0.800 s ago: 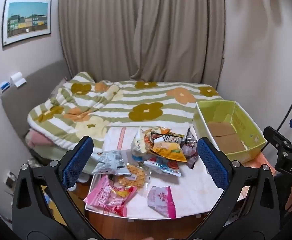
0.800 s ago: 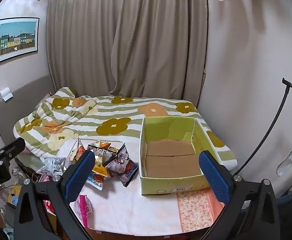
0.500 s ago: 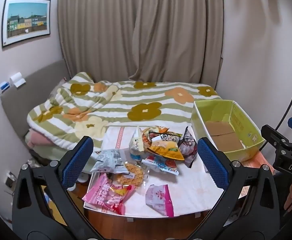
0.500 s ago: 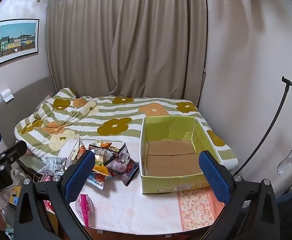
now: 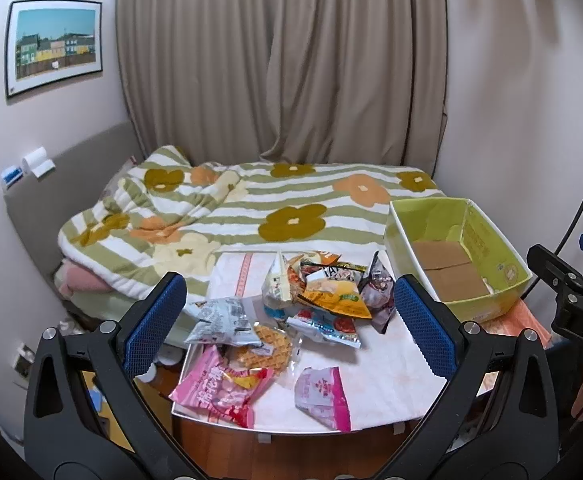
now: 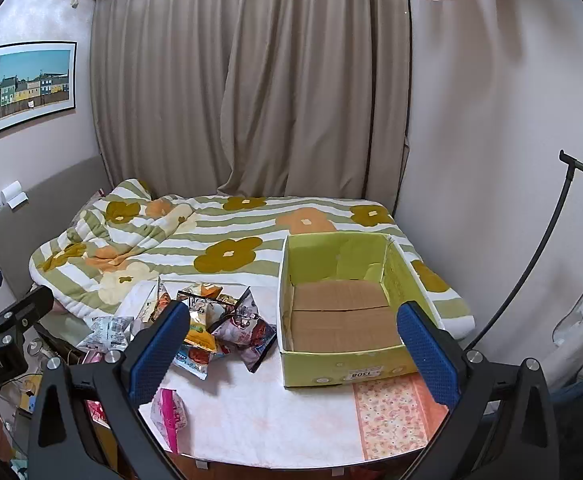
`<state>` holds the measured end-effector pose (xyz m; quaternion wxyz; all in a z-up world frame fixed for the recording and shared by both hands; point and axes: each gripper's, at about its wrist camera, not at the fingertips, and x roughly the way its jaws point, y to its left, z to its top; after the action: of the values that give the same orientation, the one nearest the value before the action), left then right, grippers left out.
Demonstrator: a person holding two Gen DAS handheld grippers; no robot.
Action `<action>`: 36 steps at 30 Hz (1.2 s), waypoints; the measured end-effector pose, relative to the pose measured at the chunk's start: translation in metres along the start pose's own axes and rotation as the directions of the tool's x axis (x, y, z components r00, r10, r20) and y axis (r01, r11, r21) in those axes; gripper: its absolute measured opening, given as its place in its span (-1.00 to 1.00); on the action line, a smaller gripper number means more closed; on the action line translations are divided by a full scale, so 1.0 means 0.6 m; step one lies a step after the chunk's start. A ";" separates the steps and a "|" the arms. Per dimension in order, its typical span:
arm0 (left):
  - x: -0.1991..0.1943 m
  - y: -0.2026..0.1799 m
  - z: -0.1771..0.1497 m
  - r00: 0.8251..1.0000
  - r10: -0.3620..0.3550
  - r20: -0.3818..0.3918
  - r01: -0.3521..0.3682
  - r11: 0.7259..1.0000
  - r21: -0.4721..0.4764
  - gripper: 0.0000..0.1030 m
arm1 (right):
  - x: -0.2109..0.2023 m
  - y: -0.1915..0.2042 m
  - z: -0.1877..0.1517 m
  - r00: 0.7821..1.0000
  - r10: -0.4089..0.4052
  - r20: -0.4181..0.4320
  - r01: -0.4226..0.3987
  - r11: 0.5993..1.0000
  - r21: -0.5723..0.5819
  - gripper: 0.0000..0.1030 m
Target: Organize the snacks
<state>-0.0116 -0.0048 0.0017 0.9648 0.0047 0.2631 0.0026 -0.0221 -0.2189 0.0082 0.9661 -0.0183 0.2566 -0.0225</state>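
Note:
Several snack packets lie in a loose pile (image 5: 323, 292) on a low white table (image 5: 387, 384): a large pink bag (image 5: 221, 394), a small pink bag (image 5: 323, 396), a waffle pack (image 5: 267, 346), a grey packet (image 5: 223, 322) and an orange bag (image 5: 337, 298). A green cardboard box (image 5: 459, 256) stands empty at the table's right. My left gripper (image 5: 287, 332) is open, held above the table's front. My right gripper (image 6: 291, 344) is open, above the table near the box (image 6: 347, 312); the pile (image 6: 211, 320) lies to its left.
A bed with a striped floral duvet (image 5: 251, 208) lies right behind the table. Curtains (image 5: 283, 60) hang behind the bed. A floral cloth (image 6: 395, 412) covers the table's right end. A black stand (image 6: 531, 256) leans at the right wall.
Both views have shifted only slightly; the table and box sit a little lower and left in the left wrist view. Both grippers stay open and empty.

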 end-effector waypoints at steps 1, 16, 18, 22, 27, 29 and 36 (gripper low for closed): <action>-0.001 0.001 0.000 1.000 0.000 0.003 0.000 1.000 -0.002 0.99 | -0.002 -0.006 0.002 1.000 0.002 0.001 -0.002 1.000 0.004 0.99; 0.005 -0.001 0.003 1.000 0.024 0.014 -0.024 1.000 0.004 0.99 | -0.001 -0.006 0.000 1.000 0.004 0.002 -0.004 1.000 0.007 0.99; 0.005 -0.003 0.004 0.999 0.029 0.016 -0.029 0.999 0.014 0.99 | 0.001 -0.006 -0.001 1.000 0.003 0.002 -0.003 1.000 0.007 0.99; 0.008 -0.007 0.004 1.000 0.025 0.015 -0.025 0.999 0.024 0.99 | 0.000 -0.006 0.000 1.000 0.005 0.002 -0.005 1.000 0.010 0.99; 0.010 -0.006 0.004 1.000 0.022 0.010 -0.023 0.999 0.023 0.99 | -0.001 -0.005 0.000 1.000 0.005 0.002 -0.005 1.000 0.010 0.99; 0.010 -0.005 0.003 1.000 0.020 0.009 -0.021 1.000 0.022 0.99 | 0.000 -0.002 0.001 1.000 0.005 0.001 -0.005 1.000 0.009 0.99; 0.012 -0.004 0.003 1.000 0.017 0.005 -0.017 1.000 0.018 0.99 | 0.002 0.000 0.001 1.000 0.008 -0.001 -0.008 1.000 0.011 0.99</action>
<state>-0.0046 -0.0073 -0.0004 0.9652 0.0158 0.2609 0.0085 -0.0210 -0.2191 0.0081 0.9662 -0.0121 0.2569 -0.0202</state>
